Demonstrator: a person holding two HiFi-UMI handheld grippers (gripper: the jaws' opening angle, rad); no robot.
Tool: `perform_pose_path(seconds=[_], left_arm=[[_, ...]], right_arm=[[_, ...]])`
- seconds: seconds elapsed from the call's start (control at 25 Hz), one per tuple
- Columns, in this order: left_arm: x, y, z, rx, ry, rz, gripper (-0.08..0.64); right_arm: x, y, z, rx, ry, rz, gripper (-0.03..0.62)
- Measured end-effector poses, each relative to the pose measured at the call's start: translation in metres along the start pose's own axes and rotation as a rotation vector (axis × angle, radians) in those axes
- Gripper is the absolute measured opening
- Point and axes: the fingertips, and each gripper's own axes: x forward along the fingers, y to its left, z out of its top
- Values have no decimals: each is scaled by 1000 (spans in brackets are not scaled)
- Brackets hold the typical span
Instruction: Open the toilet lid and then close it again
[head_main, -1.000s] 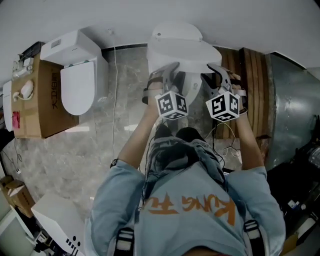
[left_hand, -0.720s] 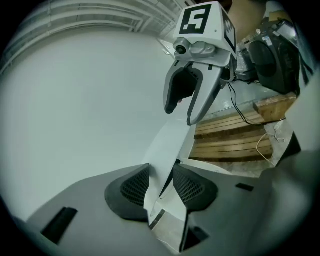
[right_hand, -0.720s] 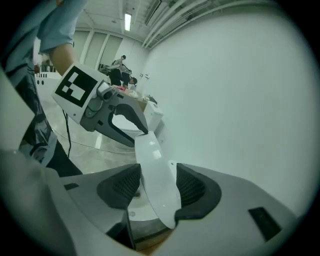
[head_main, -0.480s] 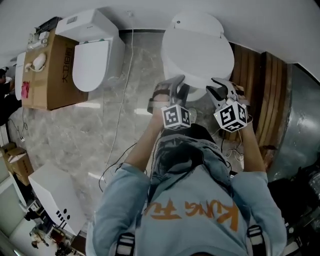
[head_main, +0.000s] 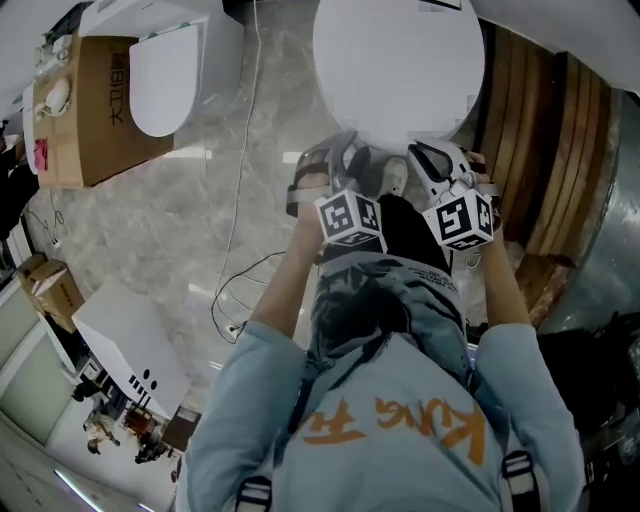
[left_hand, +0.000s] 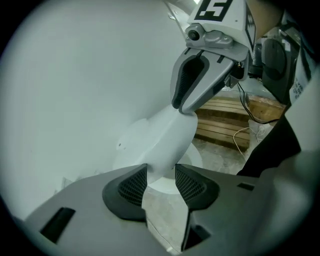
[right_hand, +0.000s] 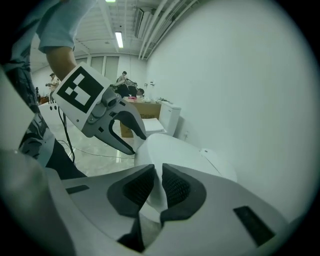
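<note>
Toilet lid: down flat on the bowl, straight ahead of me, with its front edge at both my grippers.
Left gripper: my jaws are partway apart and opening, with the toilet's white front between them, not pinched.
Right gripper: my jaws are narrow and closing, nipped onto the lid's rim, near the left one.
Floor: marbled tile with a thin cable trailing across.
Second toilet: off to my left beside a cardboard box, lid down.
Wooden slats: right of the toilet.

Both arms reach forward and down. The left gripper is opening its jaws around the toilet lid rim. The right gripper is closing on it.
</note>
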Motion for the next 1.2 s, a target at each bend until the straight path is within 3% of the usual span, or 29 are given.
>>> perform_pose_path(seconds=[0.2, 0.32, 0.64, 0.72, 0.92, 1.2], left_arm=[[33, -29, -29, -56, 51, -20, 190], [53, -43, -52, -124, 106, -35, 119], [112, -85, -98, -261, 192, -87, 78], [131, -95, -107, -271, 204, -90, 71], [170, -114, -132, -290, 245, -116, 55], [213, -131, -157, -350, 304, -165, 43]], right_arm=[[27, 24, -40, 21, 14, 22, 57], [48, 42, -67, 21, 40, 52, 52], [97, 74, -136, 49, 111, 96, 41], [110, 78, -155, 91, 118, 84, 37], [143, 82, -194, 311, 125, 76, 23], [182, 89, -233, 398, 216, 85, 21]])
